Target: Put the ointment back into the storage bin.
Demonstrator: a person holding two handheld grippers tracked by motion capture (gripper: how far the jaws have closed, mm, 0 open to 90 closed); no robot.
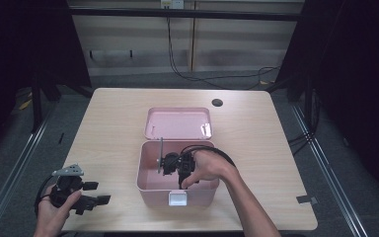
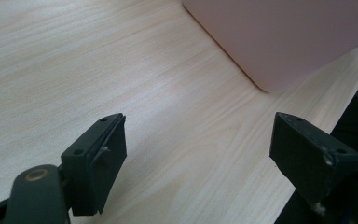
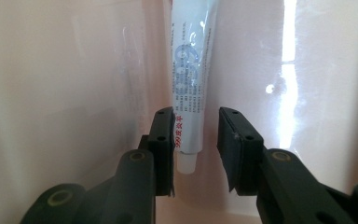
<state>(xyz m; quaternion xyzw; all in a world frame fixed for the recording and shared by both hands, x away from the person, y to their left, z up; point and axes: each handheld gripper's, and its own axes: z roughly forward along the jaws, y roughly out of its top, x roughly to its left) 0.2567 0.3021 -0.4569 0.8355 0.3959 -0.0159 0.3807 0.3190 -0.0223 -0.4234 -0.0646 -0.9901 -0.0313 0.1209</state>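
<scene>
Counter (image 1: 113, 128): light wood. Pink box (image 1: 150, 185): centre, lid (image 1: 177, 123) laid open behind. Left hand-held gripper (image 1: 93, 193): held at near-left edge, jaws wide, empty. Right hand-held gripper (image 3: 196, 140): lowered inside box, jaws narrowed about white tube (image 3: 191, 70), unclosed. Tube print: blue and red, unreadable.

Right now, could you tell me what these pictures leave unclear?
- Box floor: high view, hidden by the right hand and right gripper.
- Tube: right gripper view, far end cut off by the top edge; print too small to read; touching the jaws or not, unclear.
- Lid: high view, glare.
- Left gripper: open, box cropped.
</scene>
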